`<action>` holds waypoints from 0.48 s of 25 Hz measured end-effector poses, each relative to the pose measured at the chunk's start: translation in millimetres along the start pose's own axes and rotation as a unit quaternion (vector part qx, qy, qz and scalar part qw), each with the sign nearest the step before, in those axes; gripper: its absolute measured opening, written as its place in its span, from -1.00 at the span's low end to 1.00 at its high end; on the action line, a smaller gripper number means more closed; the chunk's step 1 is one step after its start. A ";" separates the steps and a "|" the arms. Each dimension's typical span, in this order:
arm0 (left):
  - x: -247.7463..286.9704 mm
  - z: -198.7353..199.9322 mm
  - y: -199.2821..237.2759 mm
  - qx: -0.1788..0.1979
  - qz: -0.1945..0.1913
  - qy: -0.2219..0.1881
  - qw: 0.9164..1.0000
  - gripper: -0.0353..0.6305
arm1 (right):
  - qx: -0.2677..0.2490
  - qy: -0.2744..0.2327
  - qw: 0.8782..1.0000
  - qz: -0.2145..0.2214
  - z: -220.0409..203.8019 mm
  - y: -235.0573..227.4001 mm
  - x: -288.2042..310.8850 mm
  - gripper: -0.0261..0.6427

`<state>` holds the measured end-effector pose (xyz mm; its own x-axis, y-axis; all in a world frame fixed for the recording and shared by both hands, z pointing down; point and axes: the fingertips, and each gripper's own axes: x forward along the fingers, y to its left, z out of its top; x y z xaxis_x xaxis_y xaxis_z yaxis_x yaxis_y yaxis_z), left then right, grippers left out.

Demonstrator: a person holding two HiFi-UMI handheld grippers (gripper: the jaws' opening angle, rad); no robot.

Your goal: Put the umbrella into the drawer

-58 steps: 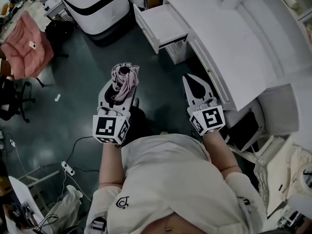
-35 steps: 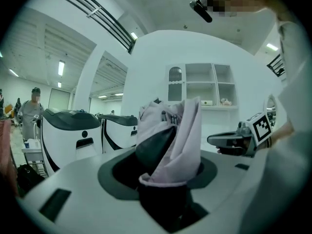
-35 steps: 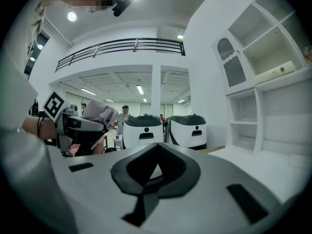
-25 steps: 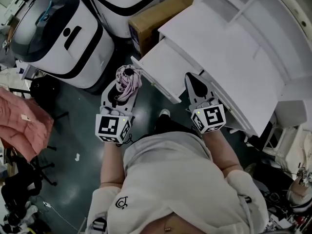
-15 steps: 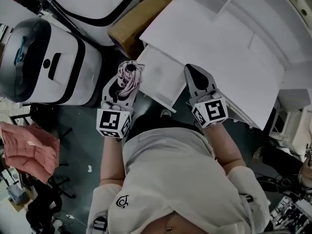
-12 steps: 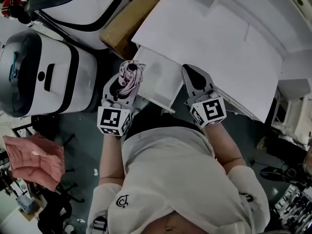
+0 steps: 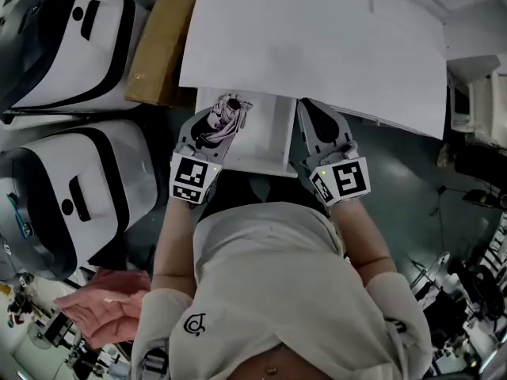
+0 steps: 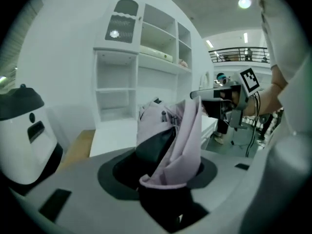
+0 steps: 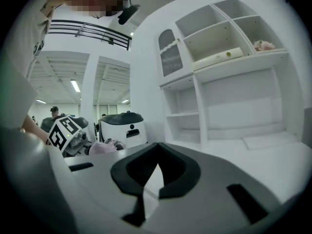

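The folded pink umbrella stands up between the pads of my left gripper, which is shut on it. In the left gripper view the umbrella fills the middle and hides the fingertips. It hangs over the left part of the open white drawer, which juts out from under the white desk. My right gripper is shut with nothing in it, at the drawer's right edge. In the right gripper view its jaws meet at their tips, and the umbrella shows at the left.
A cardboard box lies left of the desk. Two large white machines stand on the dark floor further left. White shelves rise behind the desk top. My own body fills the lower head view.
Both grippers have moved forward to the drawer. The left one, still gripping the umbrella, went from beside the drawer's corner to over its inside. The right one now sits at its right edge.
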<state>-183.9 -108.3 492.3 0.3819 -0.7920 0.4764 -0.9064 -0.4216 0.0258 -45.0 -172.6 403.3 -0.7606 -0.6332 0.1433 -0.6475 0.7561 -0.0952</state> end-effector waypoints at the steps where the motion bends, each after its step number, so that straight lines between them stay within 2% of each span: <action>1: 8.2 -5.7 -0.5 0.008 -0.023 0.008 1.000 -0.21 | 0.005 0.003 1.000 -0.014 -5.4 -1.2 0.8 -0.90; 5: 37.4 -38.3 -8.4 0.032 -0.113 0.043 0.992 -0.21 | 0.016 0.021 0.997 -0.068 -31.0 -3.3 -2.1 -0.90; 8: 60.1 -66.0 -15.3 0.049 -0.170 0.071 0.982 -0.21 | 0.016 0.035 0.994 -0.099 -50.7 -5.1 -3.9 -0.90; 12: 90.8 -105.6 -26.0 0.068 -0.223 0.112 0.966 -0.21 | 0.025 0.051 0.989 -0.138 -75.8 -8.3 -10.4 -0.90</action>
<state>-144.7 -122.7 627.7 0.6663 -0.4090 0.6236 -0.6231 -0.7647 0.1642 -28.1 -159.8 477.3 -0.5479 -0.7919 0.2696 -0.8327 0.5469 -0.0861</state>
